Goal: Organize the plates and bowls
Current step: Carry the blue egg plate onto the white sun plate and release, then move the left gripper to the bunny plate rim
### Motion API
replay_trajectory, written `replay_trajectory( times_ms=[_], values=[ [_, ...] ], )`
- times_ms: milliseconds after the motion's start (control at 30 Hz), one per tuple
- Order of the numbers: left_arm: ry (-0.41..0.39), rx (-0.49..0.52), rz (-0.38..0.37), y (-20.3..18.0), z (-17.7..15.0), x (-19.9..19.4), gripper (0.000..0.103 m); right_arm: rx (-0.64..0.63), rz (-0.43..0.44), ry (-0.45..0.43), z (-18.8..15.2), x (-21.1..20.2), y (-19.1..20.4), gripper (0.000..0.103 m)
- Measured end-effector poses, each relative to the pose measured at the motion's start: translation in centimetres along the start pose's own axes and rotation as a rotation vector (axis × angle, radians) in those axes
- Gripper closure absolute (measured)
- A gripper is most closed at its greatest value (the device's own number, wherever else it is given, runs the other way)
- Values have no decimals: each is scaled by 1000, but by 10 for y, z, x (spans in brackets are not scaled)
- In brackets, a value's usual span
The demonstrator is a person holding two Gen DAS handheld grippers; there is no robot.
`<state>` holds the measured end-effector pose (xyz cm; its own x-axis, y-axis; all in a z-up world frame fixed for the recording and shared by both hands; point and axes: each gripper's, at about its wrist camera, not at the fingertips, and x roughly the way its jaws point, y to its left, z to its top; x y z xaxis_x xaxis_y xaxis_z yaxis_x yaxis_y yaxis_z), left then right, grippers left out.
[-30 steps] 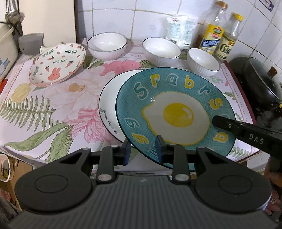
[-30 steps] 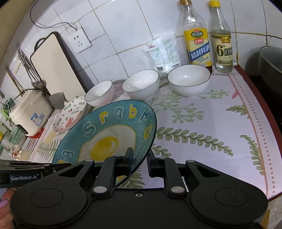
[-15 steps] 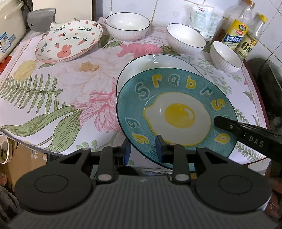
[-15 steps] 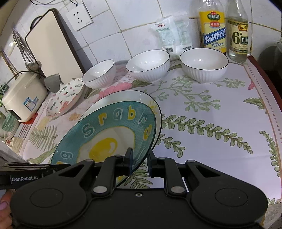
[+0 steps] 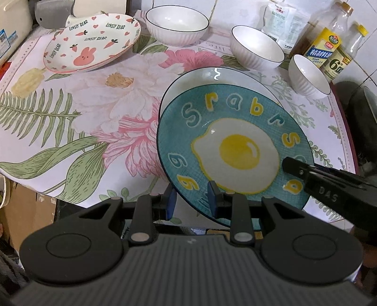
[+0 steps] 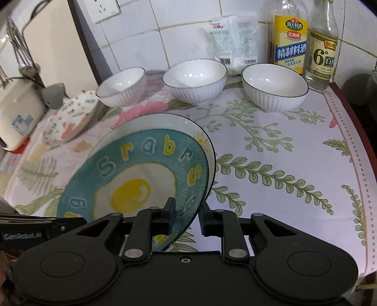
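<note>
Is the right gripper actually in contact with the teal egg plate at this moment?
Touching. In the right wrist view, the right gripper has one finger on each face of the teal egg plate rim; the left wrist view shows its finger lying on the plate's top.

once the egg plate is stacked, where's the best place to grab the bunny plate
Grip the bunny plate by its thin raised rim on the near edge, coming from the front. It sits tilted with its far side propped up, so the near rim faces you, clear of the bowl beside it.
</note>
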<state>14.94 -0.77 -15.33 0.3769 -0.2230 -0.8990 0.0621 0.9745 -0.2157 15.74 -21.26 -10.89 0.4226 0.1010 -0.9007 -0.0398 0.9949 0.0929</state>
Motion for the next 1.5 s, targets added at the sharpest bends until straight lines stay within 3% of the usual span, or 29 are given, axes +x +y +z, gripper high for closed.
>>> replay_trajectory(
  times_ms=[233, 500, 867, 1067, 1267, 1367, 1500],
  values=[
    [5, -11, -15, -1, -2, -1, 76, -21, -76, -27, -6, 3, 11, 68],
    [-1, -15, -13, -1, 0, 1, 76, -19, -79, -28, -6, 11, 13, 66],
    [13, 6, 46, 2, 8, -1, 72, -72, -154, -25, -3, 16, 16, 64],
    [31, 26, 49, 13, 0, -30, 66, -119, -159, -31, -8, -17, 25, 57],
    [-30, 73, 52, 15, 1, -70, 60, -133, -133, -58, -12, -52, 35, 44],
    [-69, 61, 62, 18, 3, -87, 51, -129, -136, -80, -13, -67, 40, 32],
    [-106, 83, 82, 19, 0, -105, 44, -131, -148, -93, -15, -82, 46, 31]
  ],
)
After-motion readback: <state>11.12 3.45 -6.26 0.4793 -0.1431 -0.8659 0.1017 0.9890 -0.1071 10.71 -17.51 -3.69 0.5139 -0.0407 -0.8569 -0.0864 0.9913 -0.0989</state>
